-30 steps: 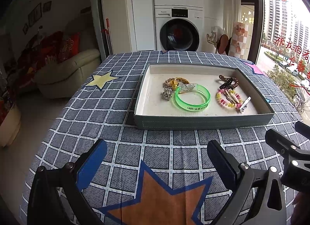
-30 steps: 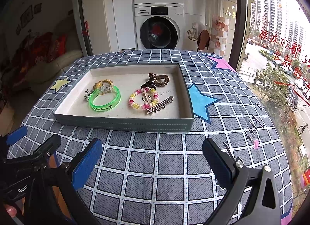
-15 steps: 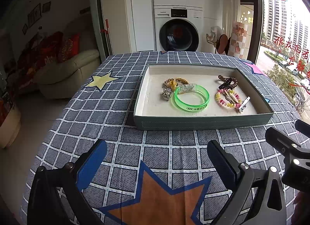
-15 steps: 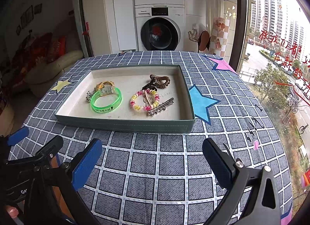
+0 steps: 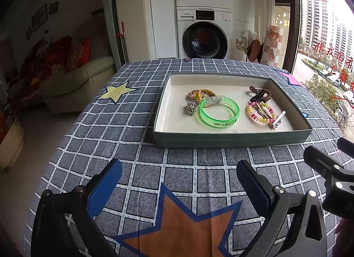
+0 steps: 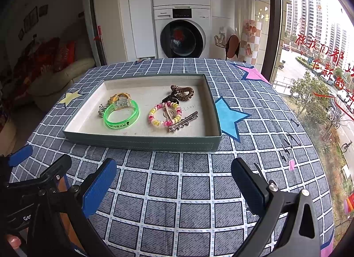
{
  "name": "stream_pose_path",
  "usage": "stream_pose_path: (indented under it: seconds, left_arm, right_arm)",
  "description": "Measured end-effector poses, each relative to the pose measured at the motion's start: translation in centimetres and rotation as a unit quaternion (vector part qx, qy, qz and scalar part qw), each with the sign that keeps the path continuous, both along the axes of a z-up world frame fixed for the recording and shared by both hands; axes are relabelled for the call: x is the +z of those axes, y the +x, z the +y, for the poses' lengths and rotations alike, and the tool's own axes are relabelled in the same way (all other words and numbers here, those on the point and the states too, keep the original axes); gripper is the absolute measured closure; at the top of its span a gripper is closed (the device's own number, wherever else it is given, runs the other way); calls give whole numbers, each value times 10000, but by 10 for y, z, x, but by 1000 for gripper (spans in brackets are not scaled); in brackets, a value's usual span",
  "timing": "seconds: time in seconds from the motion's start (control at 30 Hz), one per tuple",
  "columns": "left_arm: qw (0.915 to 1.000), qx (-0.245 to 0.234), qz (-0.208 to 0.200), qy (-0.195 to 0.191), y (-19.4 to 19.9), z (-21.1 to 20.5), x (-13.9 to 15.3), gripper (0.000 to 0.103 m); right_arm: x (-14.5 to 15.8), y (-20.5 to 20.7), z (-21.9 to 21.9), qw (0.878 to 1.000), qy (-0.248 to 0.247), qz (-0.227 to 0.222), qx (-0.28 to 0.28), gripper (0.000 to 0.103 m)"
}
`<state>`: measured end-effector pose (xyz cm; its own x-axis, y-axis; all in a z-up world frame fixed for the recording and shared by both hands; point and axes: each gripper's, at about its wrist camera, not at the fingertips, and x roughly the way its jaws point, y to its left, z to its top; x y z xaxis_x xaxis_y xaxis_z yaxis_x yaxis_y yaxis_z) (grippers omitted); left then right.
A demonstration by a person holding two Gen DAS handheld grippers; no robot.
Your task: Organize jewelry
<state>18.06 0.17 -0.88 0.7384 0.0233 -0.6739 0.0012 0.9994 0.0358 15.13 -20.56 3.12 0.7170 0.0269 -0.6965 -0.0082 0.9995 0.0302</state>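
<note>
A grey-green tray with a pale lining sits on the checked tablecloth. In it lie a green bangle, a gold chain piece, a silver charm, a pink-yellow coil bracelet, a brown coil hair tie and a silver clip. My left gripper is open and empty, short of the tray. My right gripper is open and empty, also short of the tray.
The table is covered by a blue-grey checked cloth with star patches. A washing machine stands behind the table, a sofa to the left, a window to the right. The table edge falls off at the left.
Both grippers have stayed open and nearly still. The views have shifted only slightly; the tray contents have not moved.
</note>
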Motion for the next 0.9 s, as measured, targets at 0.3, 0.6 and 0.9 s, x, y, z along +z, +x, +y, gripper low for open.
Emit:
stream_pose_path:
  seconds: [0.3,0.6,0.9]
  left_arm:
    - [10000,-5,-6,6,-1,0,1,0]
    - [10000,-14,1,8,-1,0,2,0]
    - [10000,-20,-6,12,-1,0,2,0]
  right_arm:
    - [1,-1,0,10000,-1,-9,-7,0]
    - [1,-1,1,10000,1,-11,-4,0]
    - [1,-1,0,10000,-1,-14,-6,0]
